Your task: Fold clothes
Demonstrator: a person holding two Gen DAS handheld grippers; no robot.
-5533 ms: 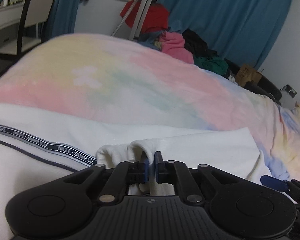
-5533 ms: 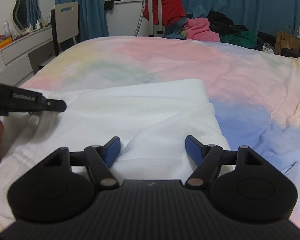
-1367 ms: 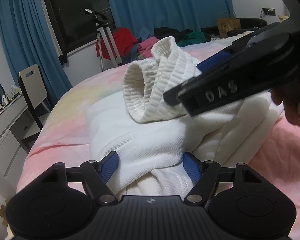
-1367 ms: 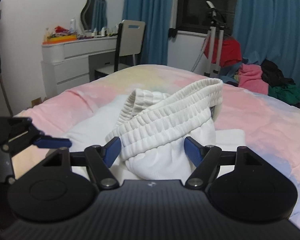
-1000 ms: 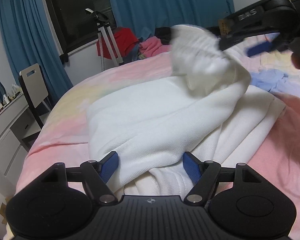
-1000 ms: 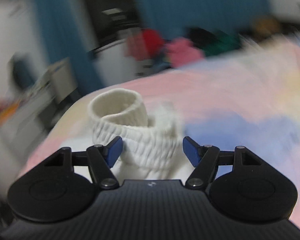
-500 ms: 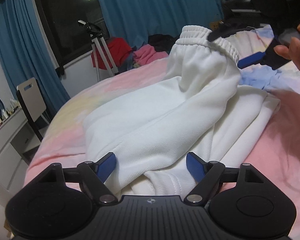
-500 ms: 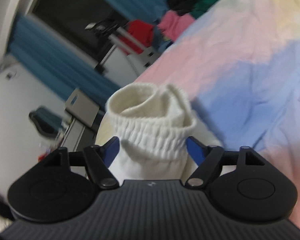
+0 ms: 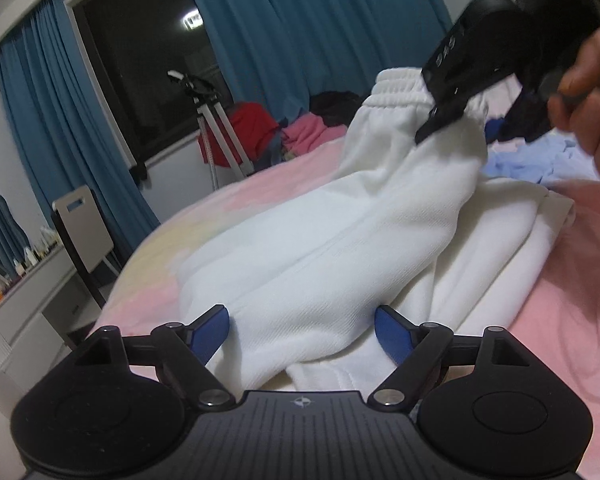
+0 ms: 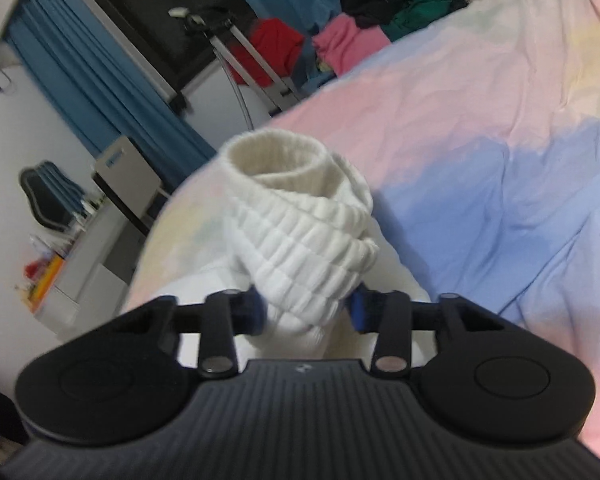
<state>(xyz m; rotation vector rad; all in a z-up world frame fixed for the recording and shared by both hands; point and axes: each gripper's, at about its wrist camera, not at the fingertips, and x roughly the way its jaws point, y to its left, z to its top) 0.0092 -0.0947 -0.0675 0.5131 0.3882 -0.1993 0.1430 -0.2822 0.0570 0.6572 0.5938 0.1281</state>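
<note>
White pants (image 9: 332,248) piled on the pastel bed (image 9: 572,320), far cuff lifted up. Left gripper (image 9: 302,330) spread wide around a fold, pads not pressing, jaws just opening. Right gripper (image 10: 306,312) just closing, pinching the ribbed cuff (image 10: 300,216); blue pads mostly hidden by cloth.

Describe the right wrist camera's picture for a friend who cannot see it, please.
The right gripper, seen from just behind its black body, has been closing, and its blue-padded fingers now pinch the bunched ribbed cuff of a white knit garment. Beyond lies a bed with a pastel pink, blue and yellow cover; blue curtains hang at the back.
</note>
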